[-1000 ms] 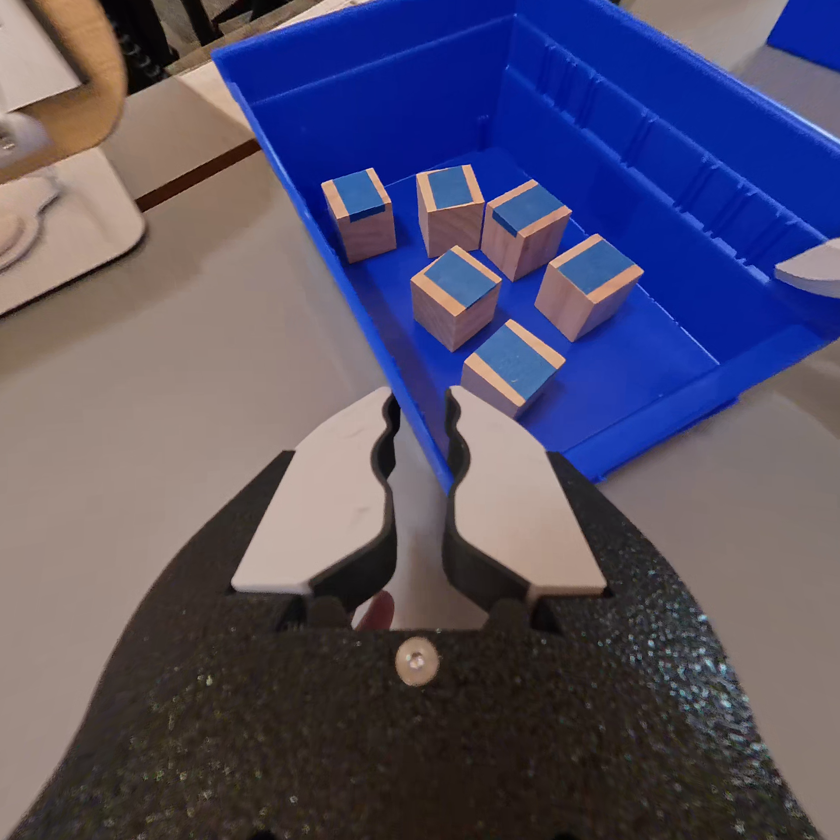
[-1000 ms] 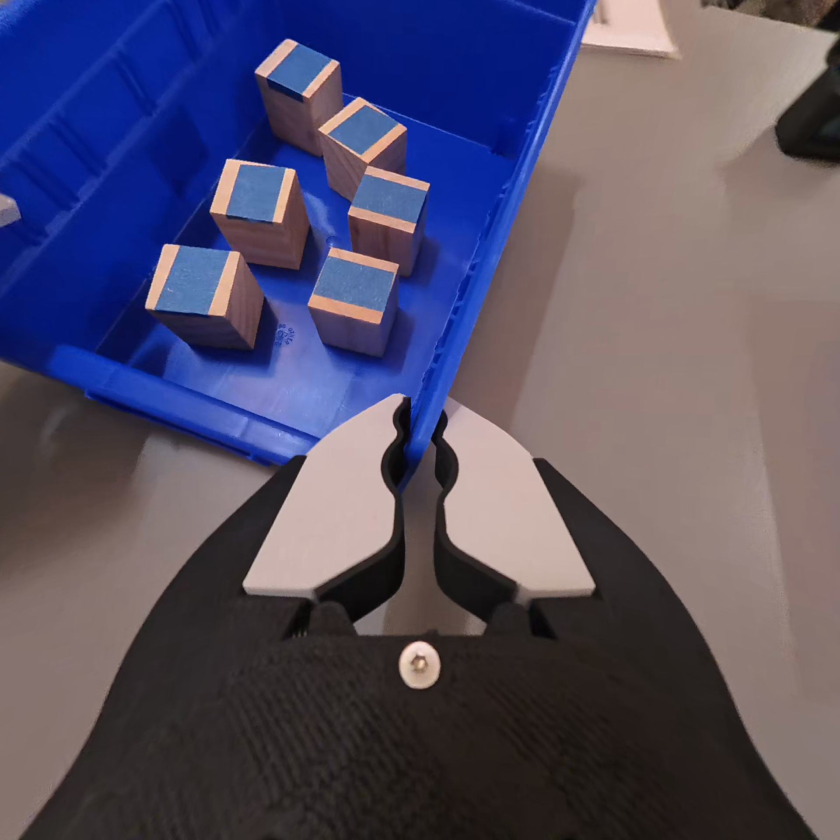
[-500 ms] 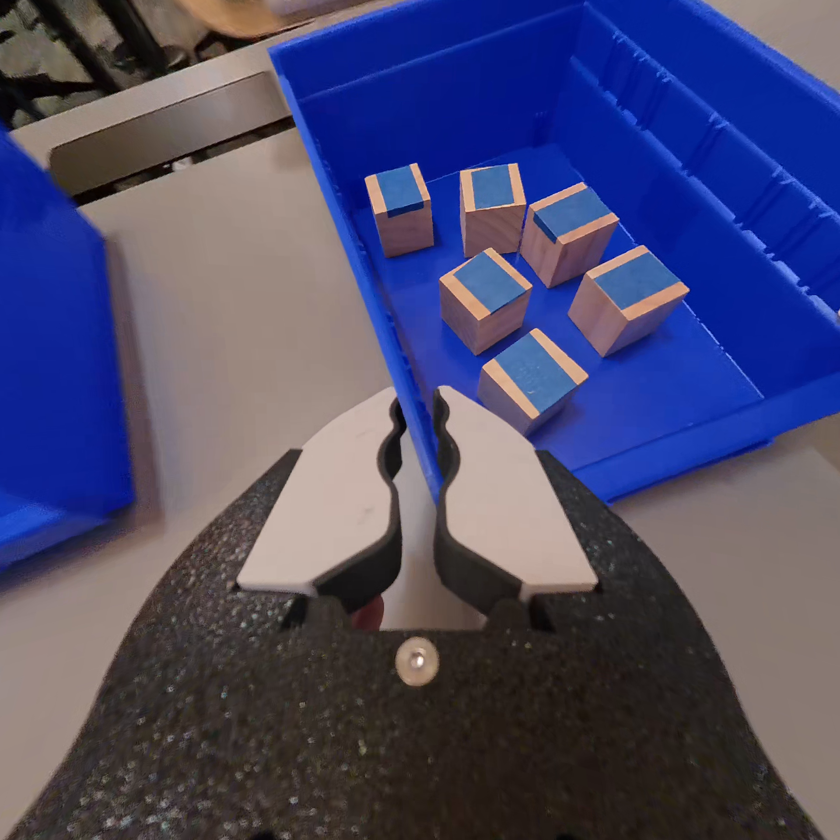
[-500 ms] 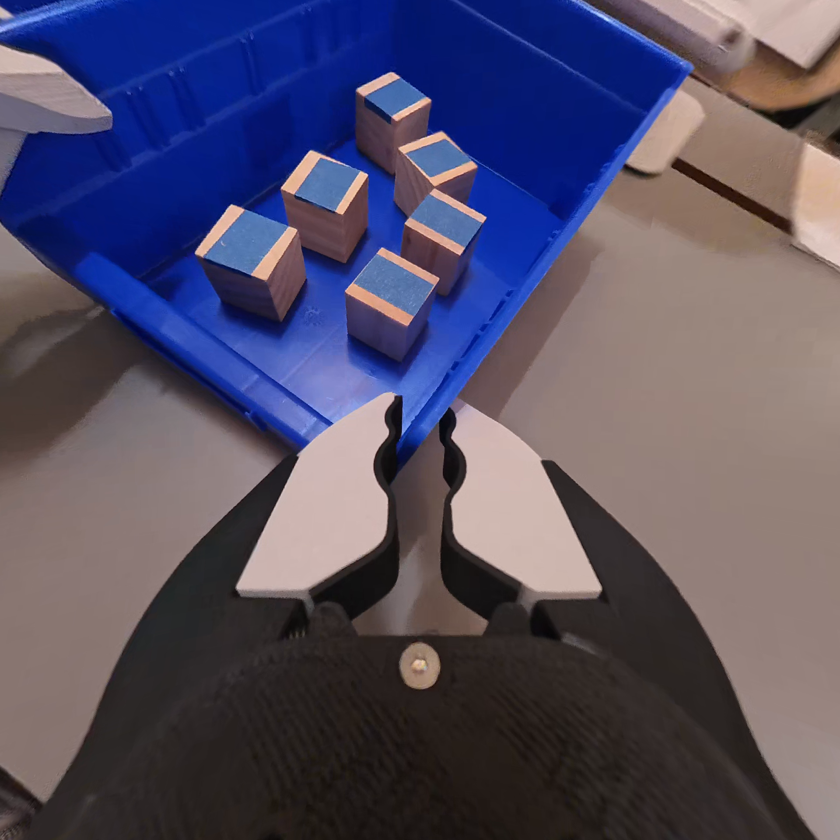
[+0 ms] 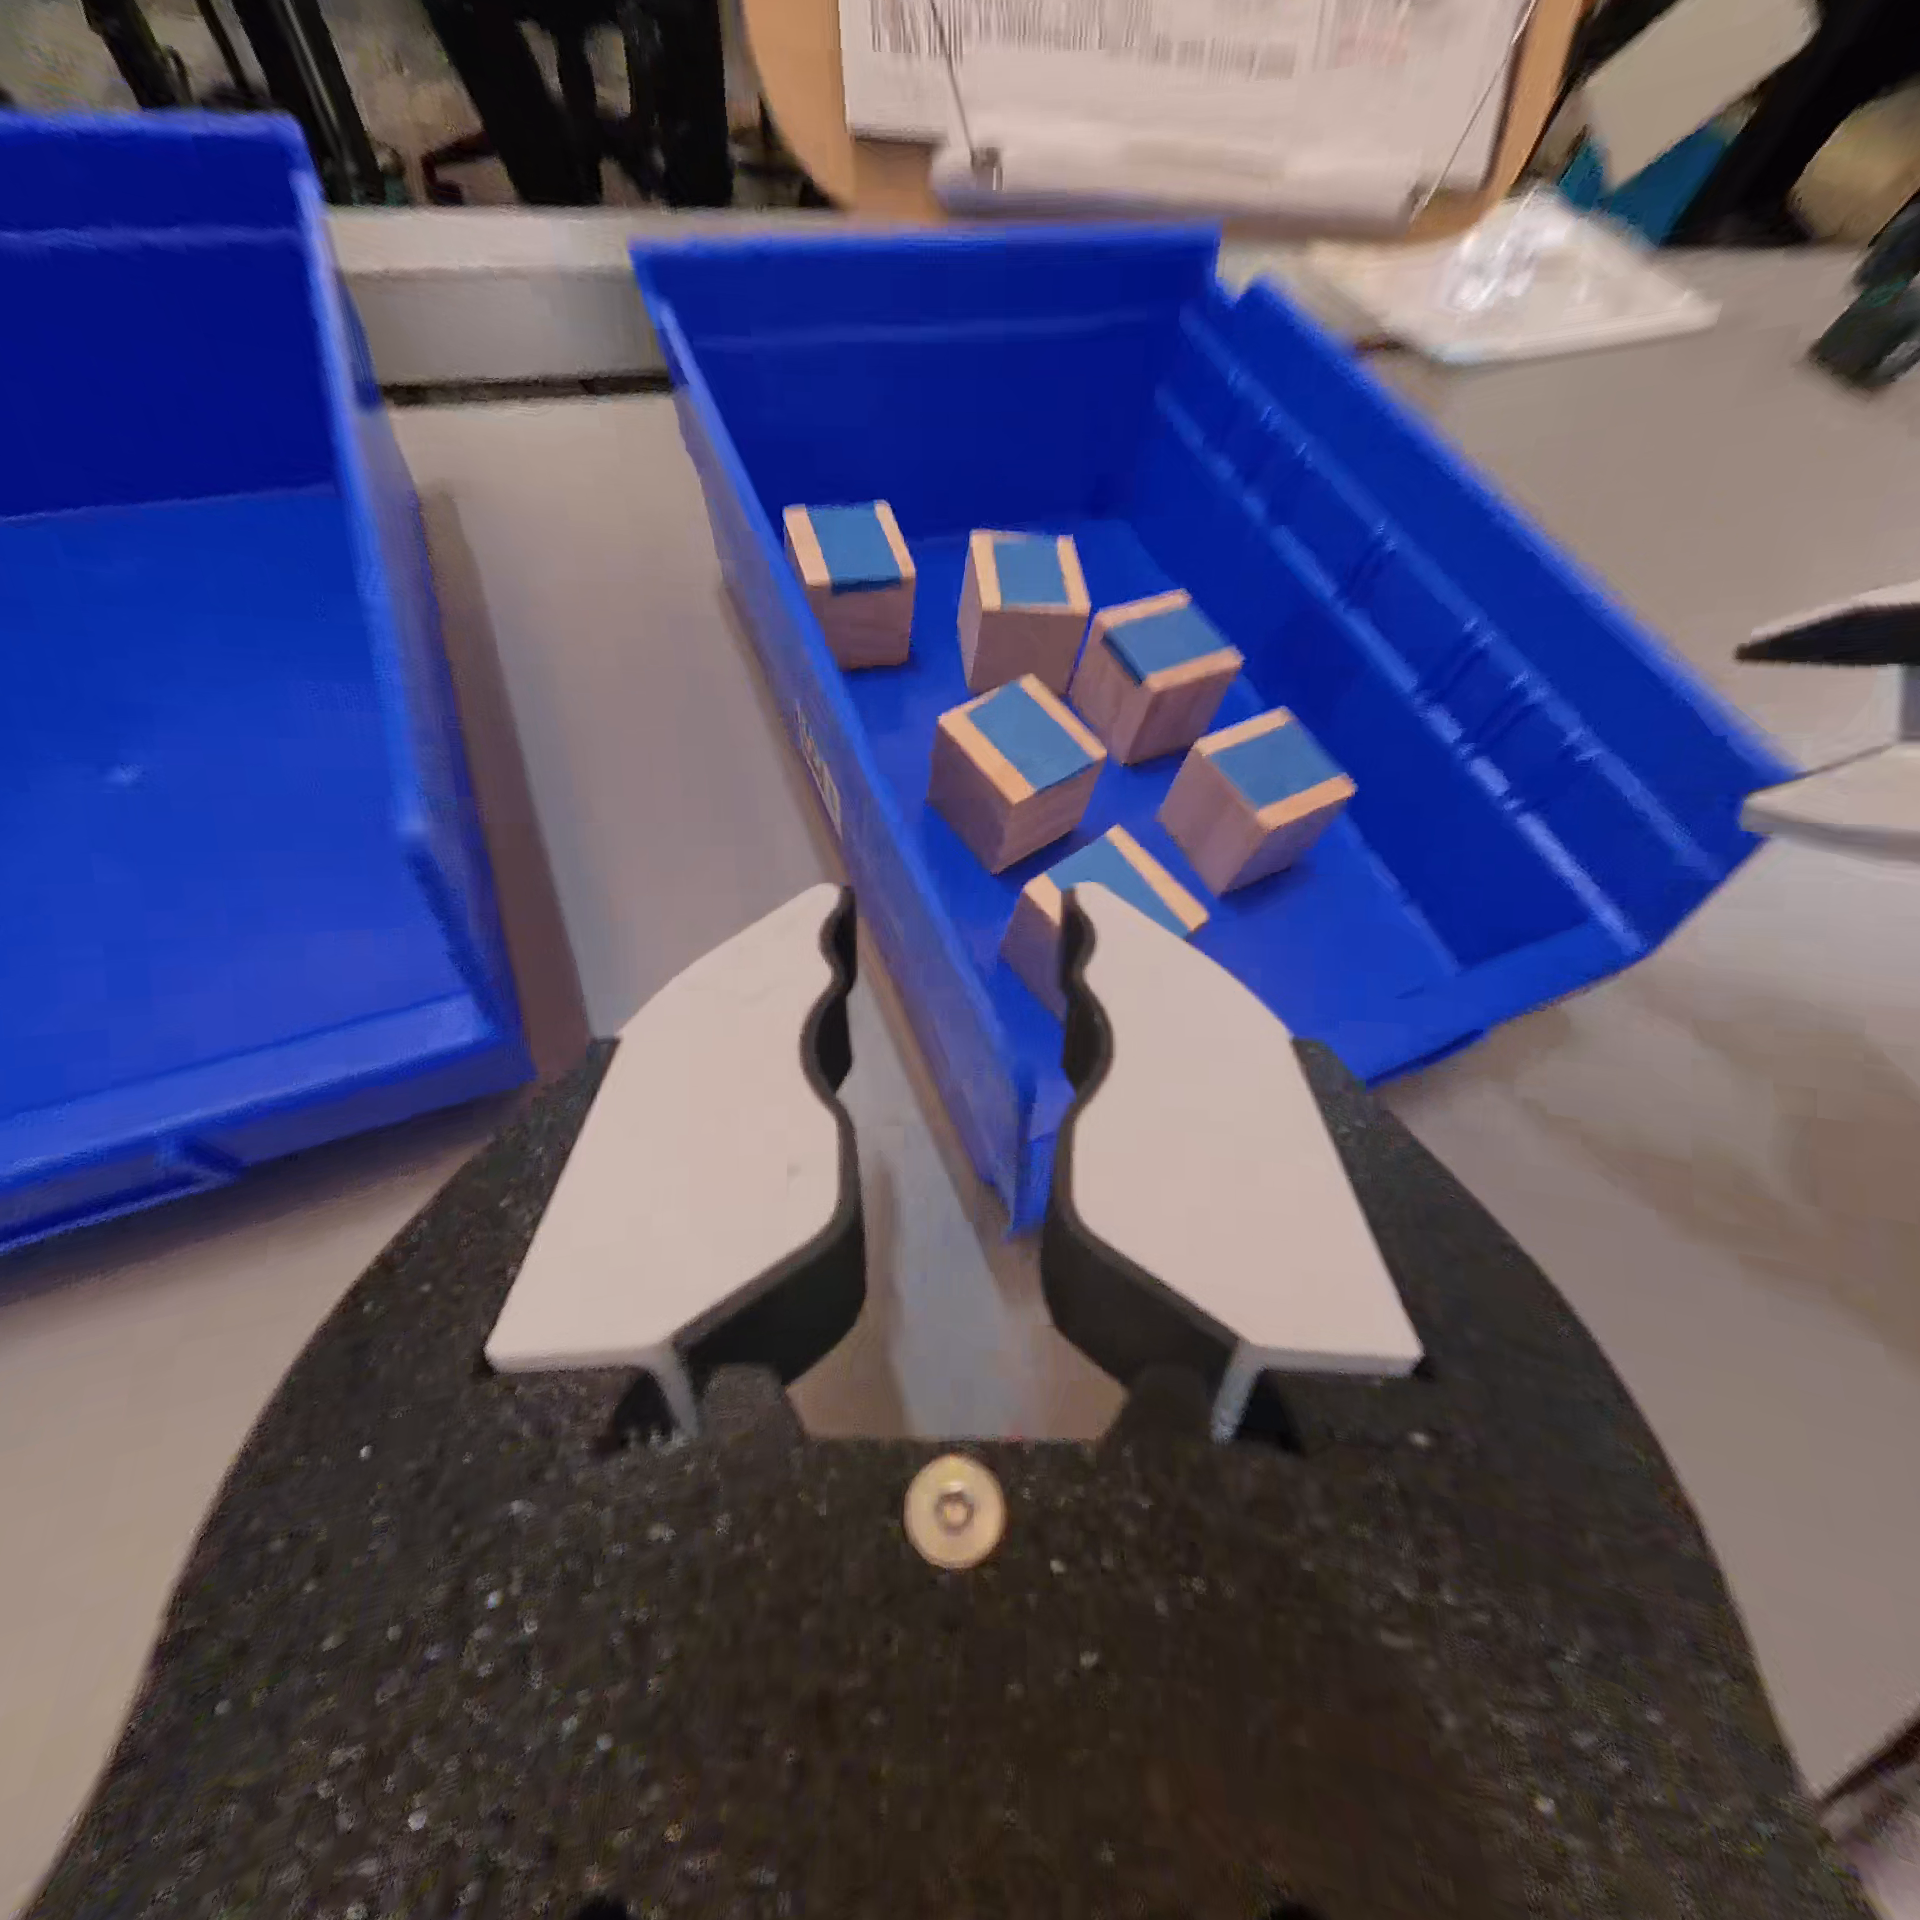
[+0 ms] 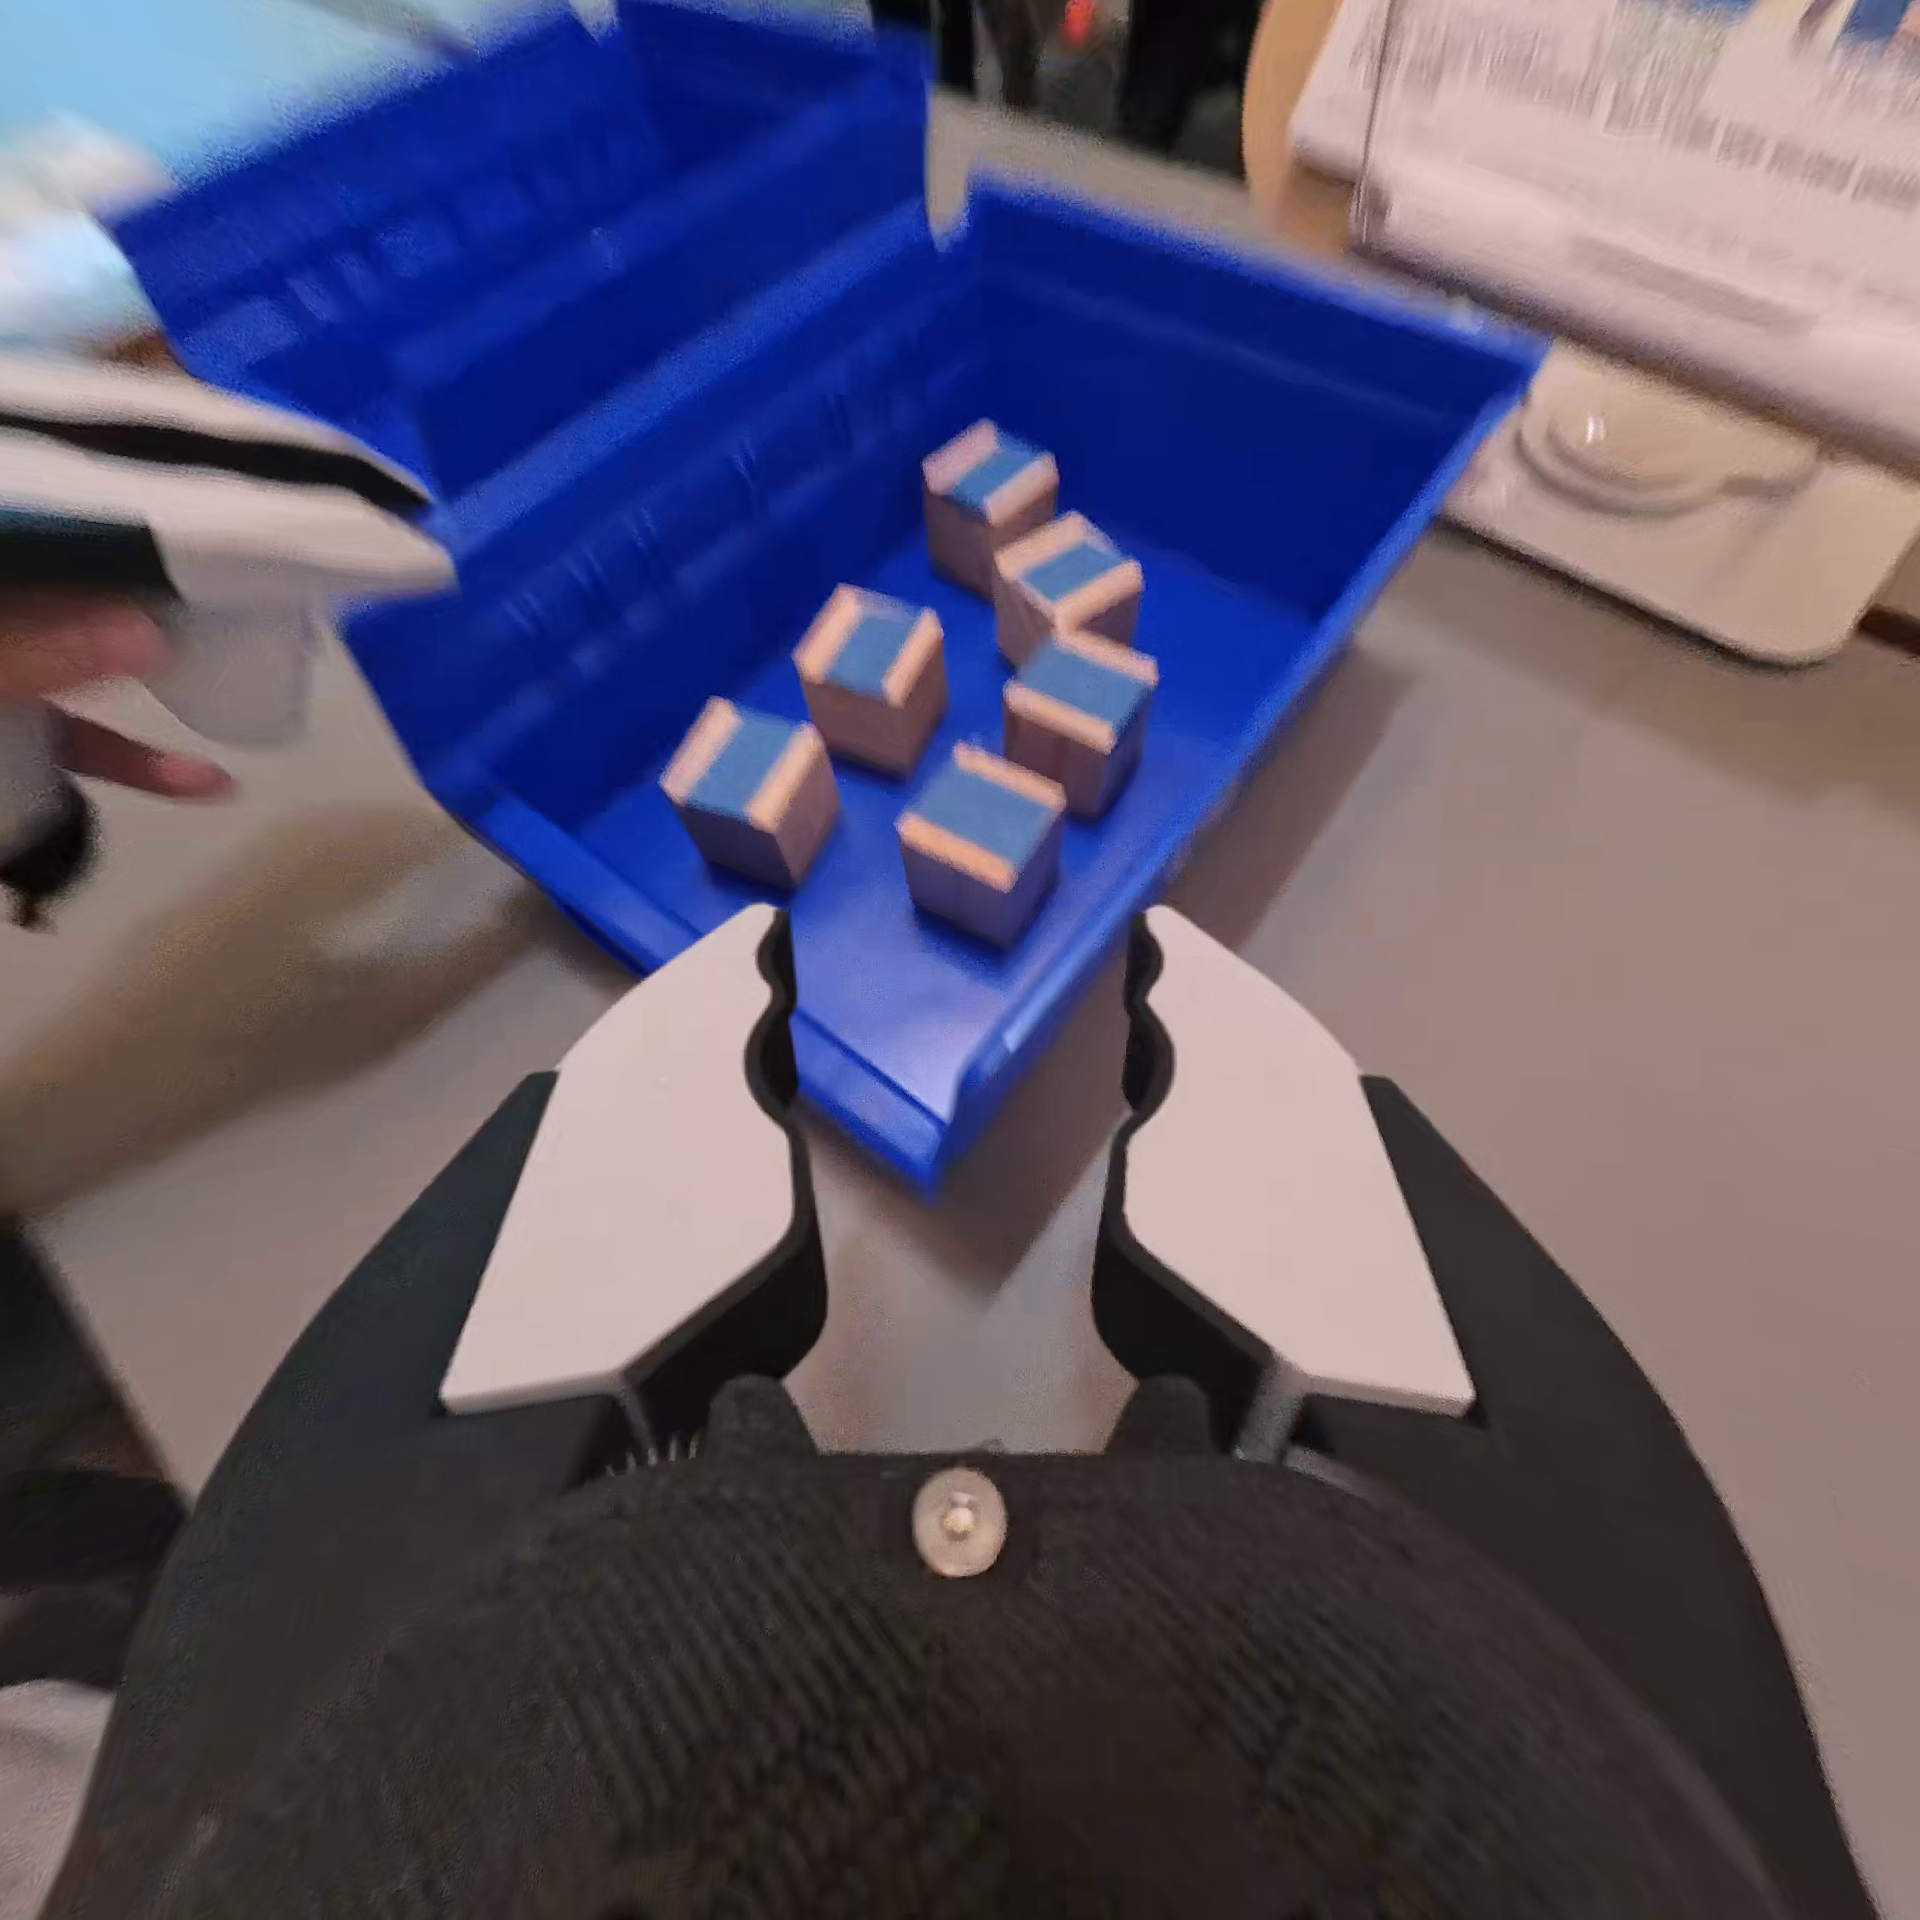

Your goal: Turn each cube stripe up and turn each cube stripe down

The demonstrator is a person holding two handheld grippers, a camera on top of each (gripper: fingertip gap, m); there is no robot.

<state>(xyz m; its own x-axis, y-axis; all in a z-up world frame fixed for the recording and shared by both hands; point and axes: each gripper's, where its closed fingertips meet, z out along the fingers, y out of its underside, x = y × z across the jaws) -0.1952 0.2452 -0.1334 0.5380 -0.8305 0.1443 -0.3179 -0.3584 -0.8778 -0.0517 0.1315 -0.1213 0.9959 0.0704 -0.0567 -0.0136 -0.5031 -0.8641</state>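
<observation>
Several wooden cubes, such as the nearest middle one (image 5: 1013, 769) (image 6: 873, 675), sit in a blue bin (image 5: 925, 260) (image 6: 1226, 343), all with the blue stripe face up. My left gripper (image 5: 954, 904) is open, its fingers astride the bin's near left wall without clamping it. The nearest cube (image 5: 1117, 883) is partly hidden behind its right finger. My right gripper (image 6: 958, 920) is open wide, with the bin's near right corner between its fingers. Each gripper also shows at the edge of the other's view, the right one (image 5: 1839, 727) and the left one (image 6: 208, 499).
A second blue bin (image 5: 208, 727) (image 6: 499, 208) stands to the left of the first on the grey table (image 5: 623, 675). Papers and cardboard (image 5: 1143, 83) lie at the back. A white moulded object (image 6: 1662, 499) sits behind the bin on the right. A hand (image 6: 104, 717) holds the left gripper.
Both grippers were shut on the bin's side walls and have opened. Both views have pulled back and tilted up, and the second bin has come into view on the left.
</observation>
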